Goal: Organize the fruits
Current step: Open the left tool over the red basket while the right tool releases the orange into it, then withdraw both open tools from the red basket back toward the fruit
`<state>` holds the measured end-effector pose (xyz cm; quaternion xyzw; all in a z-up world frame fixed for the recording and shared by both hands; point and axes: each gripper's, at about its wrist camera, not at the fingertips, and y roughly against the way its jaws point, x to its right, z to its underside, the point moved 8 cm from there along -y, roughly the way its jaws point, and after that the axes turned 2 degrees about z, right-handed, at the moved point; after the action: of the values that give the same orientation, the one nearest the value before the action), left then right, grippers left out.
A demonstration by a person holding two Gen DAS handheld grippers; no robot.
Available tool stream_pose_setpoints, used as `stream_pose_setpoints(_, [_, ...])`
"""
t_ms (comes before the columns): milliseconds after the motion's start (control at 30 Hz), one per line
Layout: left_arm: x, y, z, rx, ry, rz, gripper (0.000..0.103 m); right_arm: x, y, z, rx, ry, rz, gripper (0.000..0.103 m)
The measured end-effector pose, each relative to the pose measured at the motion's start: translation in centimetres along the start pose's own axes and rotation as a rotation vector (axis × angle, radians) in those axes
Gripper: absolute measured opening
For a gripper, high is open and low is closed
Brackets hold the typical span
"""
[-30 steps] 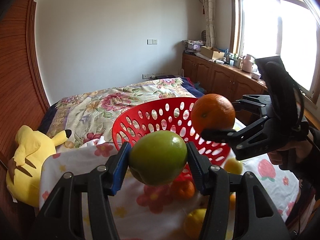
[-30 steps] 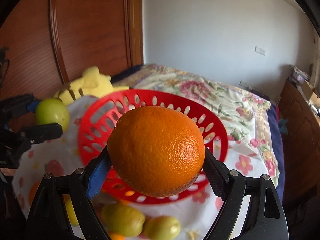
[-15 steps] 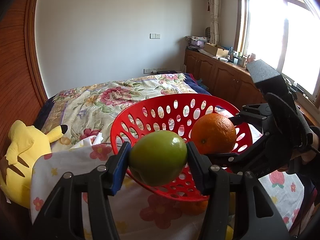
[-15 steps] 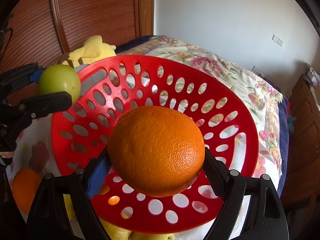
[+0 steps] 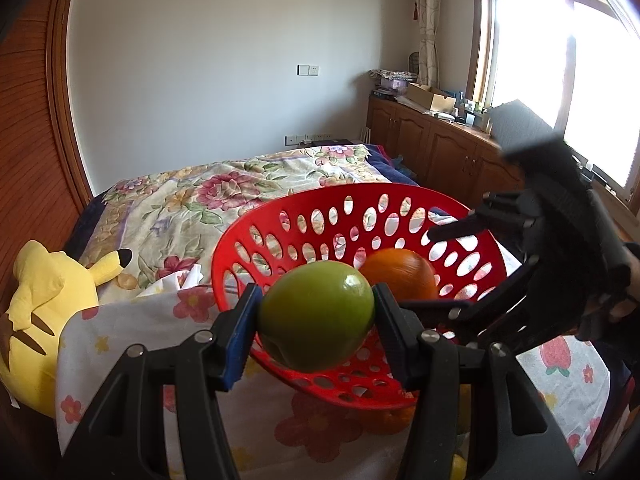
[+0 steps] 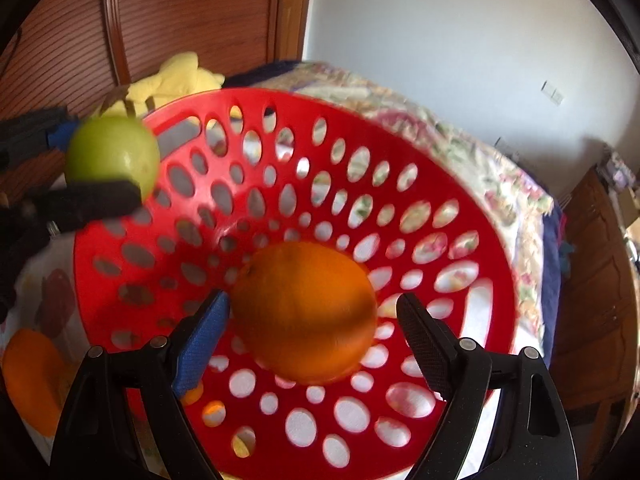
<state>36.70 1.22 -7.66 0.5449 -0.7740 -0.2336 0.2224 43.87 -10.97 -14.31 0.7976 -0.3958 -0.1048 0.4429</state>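
Now, right gripper: jaws apart over the red basket; a clear gap shows at the right pad, and the blue left pad sits just beside the orange, contact unclear.
Orange: blurred, low in the basket bowl between and just beyond the right fingertips; not clamped.
Left gripper: clamped on the green apple, both pads pressing its sides, held at the basket's near rim.
Apple versus basket: in the right wrist view it hangs at the left edge of the rim, not clearly over the bowl.
Risk, orange: I judge it may roll across the smooth perforated floor and knock a fingertip if the right gripper lingers low.
Risk, apple: letting go where it hangs could send it off the rim onto the floral cloth beside the loose fruit outside the basket.
Risk, basket: it appears tilted on soft bedding; a hard drop could tip it.
Beyond: yellow plush toy well to the left.
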Motion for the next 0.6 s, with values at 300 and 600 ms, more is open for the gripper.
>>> stream_pose_setpoints(300, [1.3,-1.2,0.6,-0.041,-0.025,0.015,0.056,1.0,2.3,0.6,0.077,-0.077,-0.003,0.087])
stream_pose_setpoints(600, [2.2,-2.1,0.6,-0.08,-0.041,0.0,0.056,1.5,5.5,2.3,0.145,-0.149,0.002,0.087])
